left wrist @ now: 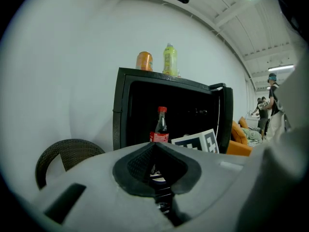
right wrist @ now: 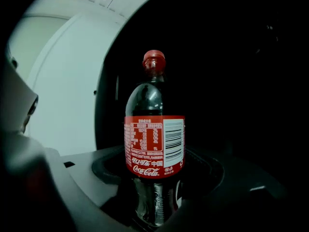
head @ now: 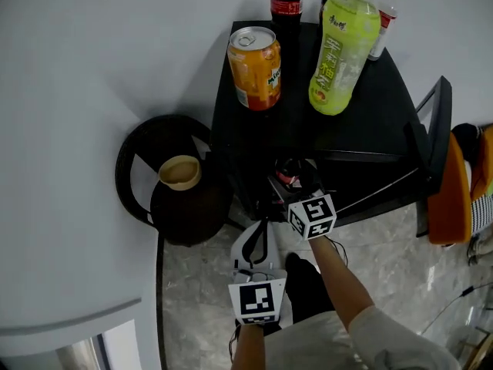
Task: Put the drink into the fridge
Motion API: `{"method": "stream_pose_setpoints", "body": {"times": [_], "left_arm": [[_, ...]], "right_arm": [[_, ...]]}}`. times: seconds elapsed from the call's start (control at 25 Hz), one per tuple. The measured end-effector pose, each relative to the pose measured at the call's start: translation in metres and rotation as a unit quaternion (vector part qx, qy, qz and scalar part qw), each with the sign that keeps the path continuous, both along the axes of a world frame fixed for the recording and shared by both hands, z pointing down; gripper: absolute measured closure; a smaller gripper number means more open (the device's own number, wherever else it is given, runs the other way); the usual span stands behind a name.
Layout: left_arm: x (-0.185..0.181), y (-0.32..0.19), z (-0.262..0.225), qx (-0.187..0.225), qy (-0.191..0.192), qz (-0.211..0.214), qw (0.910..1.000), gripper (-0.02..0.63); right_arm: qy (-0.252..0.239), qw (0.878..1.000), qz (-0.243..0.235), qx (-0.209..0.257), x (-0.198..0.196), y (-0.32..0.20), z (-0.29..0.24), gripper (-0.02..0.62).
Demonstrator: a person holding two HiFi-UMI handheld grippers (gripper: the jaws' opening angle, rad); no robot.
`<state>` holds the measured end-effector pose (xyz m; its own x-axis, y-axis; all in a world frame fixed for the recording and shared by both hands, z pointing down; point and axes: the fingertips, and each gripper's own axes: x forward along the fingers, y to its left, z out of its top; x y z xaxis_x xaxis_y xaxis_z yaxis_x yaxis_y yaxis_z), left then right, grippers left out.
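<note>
A white wall backs a pale marble floor (head: 200,307), and against the wall stands a small black fridge (head: 377,106) with its door (head: 433,126) swung open to the right; on its top stand an orange can (head: 255,68), a tall green bottle (head: 343,52), a second cola (head: 286,2) and a clear bottle with a red cap (head: 383,14); a dark wicker chair (head: 154,176) sits just beside the fridge on the left; the right tool (right wrist: 157,197) is clamped on the lower body of the cola bottle (right wrist: 154,144), below its red label, holding it upright at the fridge's dark opening; the left tool (left wrist: 157,170) hangs lower and nearer the person, its jaws pressed together with nothing between them, pointing towards the fridge from well apart.
</note>
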<state>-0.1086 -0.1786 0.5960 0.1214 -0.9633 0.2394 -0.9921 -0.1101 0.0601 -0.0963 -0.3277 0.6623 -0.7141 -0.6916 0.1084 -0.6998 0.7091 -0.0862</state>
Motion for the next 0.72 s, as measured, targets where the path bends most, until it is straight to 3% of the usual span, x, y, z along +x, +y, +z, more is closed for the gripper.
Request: {"method": "stream_pose_setpoints", "body": {"times": [0.36,0.56,0.72], "left_arm": [[-0.001,-0.019,0.042,-0.008,0.02,-0.011,0.9997,0.597],[-0.007,-0.025,0.049,-0.009,0.028,-0.021,0.9993,0.597],[-0.009,-0.026,0.043,-0.014,0.032,-0.025,0.9991,0.597]], "right_arm": [[0.003,1.0,-0.002,0.006,-0.039,-0.047,0.042,0.29],[0.015,0.999,-0.012,0.033,-0.045,-0.05,0.043,0.29],[0.023,0.999,-0.02,0.027,-0.047,-0.047,0.046,0.29]]}}
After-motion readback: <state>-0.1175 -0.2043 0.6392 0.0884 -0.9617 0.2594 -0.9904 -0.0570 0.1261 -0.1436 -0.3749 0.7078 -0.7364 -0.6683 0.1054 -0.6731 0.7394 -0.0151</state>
